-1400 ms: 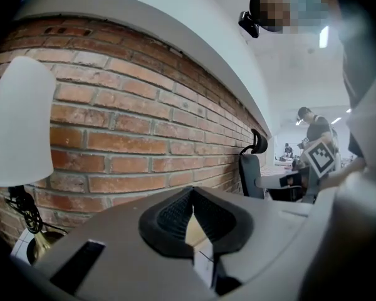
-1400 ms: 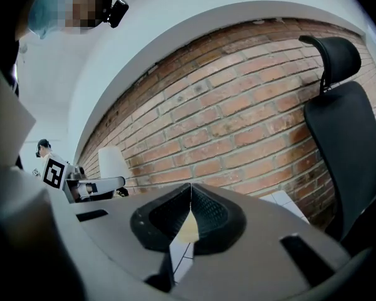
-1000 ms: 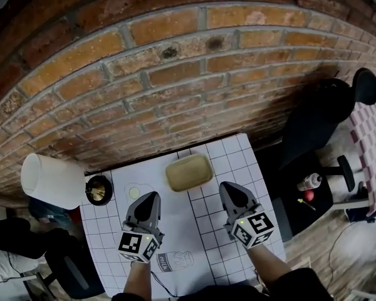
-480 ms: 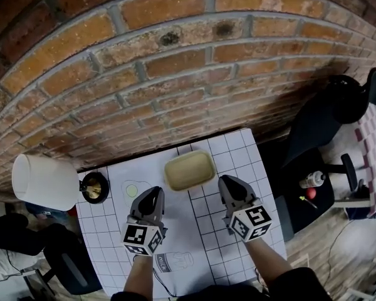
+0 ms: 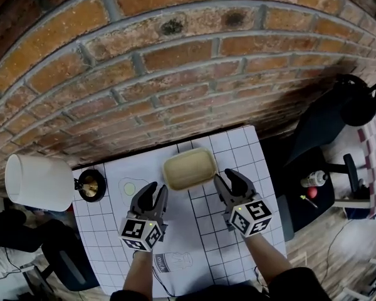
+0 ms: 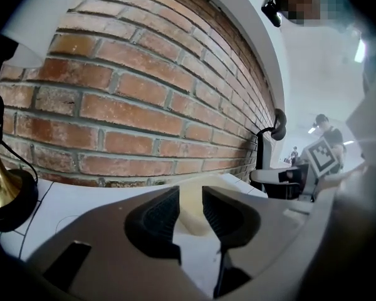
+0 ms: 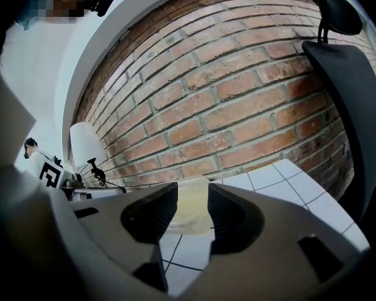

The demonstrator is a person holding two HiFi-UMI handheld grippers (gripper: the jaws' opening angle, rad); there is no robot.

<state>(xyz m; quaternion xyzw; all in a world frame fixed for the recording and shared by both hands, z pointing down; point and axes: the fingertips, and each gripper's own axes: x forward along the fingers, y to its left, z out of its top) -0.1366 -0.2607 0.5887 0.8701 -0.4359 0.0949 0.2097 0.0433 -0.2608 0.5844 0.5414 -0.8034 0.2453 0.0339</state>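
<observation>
Tan dish (image 5: 188, 168), shallow and rectangular with rounded corners, lies on the far middle part of the white gridded surface (image 5: 203, 234), close to the brick wall (image 5: 175, 74). It sits between and slightly beyond the two tongs. The left tongs (image 5: 153, 190) stand just near and to the left of the dish's near left corner, apart from it. The right tongs (image 5: 229, 180) stand just beside its near right corner, and contact cannot be confirmed from the head view. Both tongs are released. In the left gripper view the jaws stand apart, with the pale dish (image 6: 191, 207) visible through the gap and nothing gripped. The right gripper view shows the same, jaws spread and the dish (image 7: 189, 209) lying ahead between them on the grid. Both forearms enter from the near edge, and each points its tongs toward the far wall. The left tongs angle slightly right and the right tongs slightly left, so that both converge on the dish. The marker cubes face upward. A white lamp shade (image 5: 39, 182) and a brass lamp base (image 5: 91, 184) stand at the far left. A black office chair (image 5: 338, 115) stands off the surface to the right.
</observation>
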